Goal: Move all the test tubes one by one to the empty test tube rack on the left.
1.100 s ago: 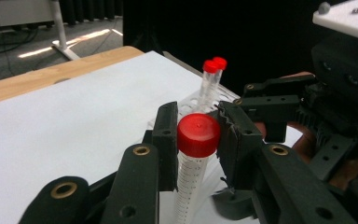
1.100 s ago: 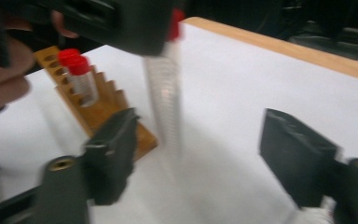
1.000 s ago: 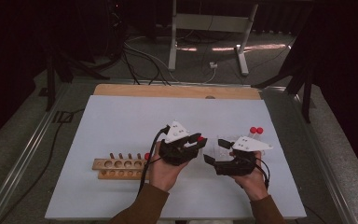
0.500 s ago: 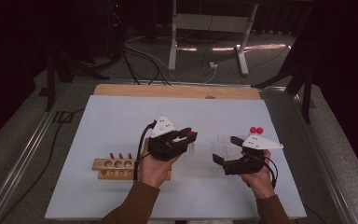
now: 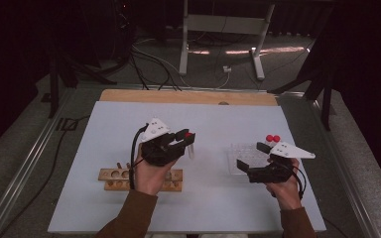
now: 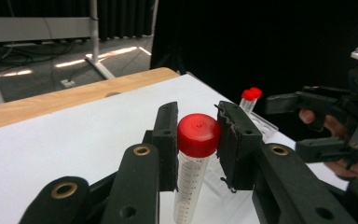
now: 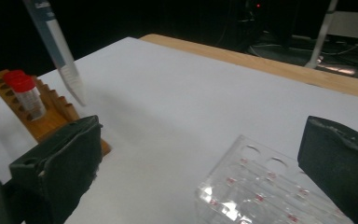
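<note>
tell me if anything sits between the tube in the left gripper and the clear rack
Nothing visible does. The left gripper holds the red-capped tube above bare white table, and the clear rack lies beyond open surface.

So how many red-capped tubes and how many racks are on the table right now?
Red-capped tubes: 5 (one in the left gripper, two in the clear rack, two in the wooden rack)
Racks: 2 (wooden rack, clear rack)
Total: 7
</note>
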